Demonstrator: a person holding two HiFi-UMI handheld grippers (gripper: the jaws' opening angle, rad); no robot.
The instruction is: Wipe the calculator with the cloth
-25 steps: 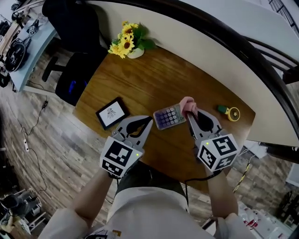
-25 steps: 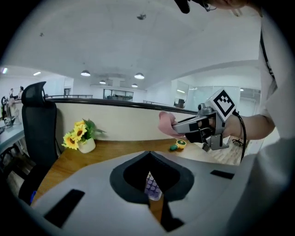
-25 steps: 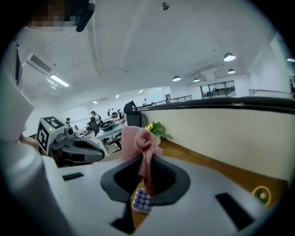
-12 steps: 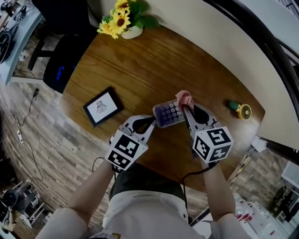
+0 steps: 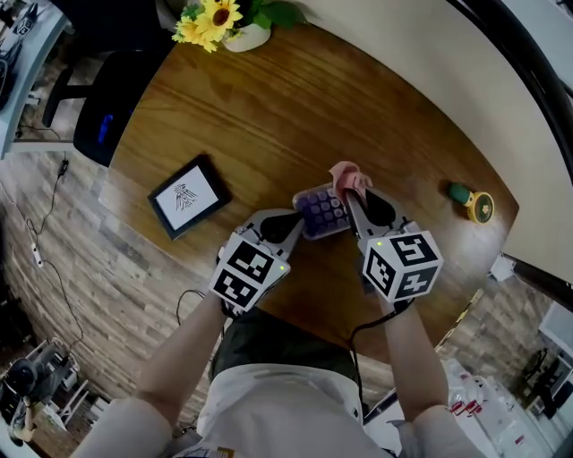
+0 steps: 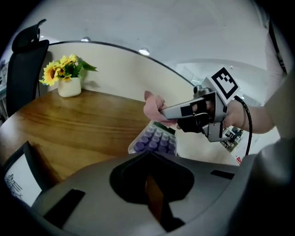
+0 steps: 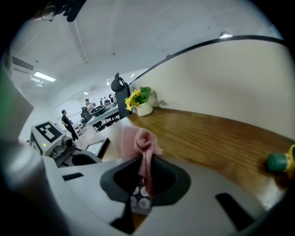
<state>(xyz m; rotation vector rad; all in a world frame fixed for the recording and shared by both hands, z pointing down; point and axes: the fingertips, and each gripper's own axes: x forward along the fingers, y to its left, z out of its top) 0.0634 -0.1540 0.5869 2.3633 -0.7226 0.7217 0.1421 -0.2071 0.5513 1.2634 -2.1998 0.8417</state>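
L gripper [image 5: 298, 220] has closed in since 1 s ago. Jaws together, tips at near edge of purple-keyed calculator [image 5: 320, 211] on brown wooden table [image 5: 269, 116]. R gripper [image 5: 350, 198] clamped on crumpled pink cloth [image 5: 347, 176], over calculator's keys.

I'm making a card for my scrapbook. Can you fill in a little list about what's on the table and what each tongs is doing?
Table: brown wood
Left tongs: closed at the near edge of the calculator, seemingly pinching it
Right tongs: shut on the pink cloth, just above the calculator's keys
Also on the table: sunflowers in a white pot, black-framed picture, green and yellow thing
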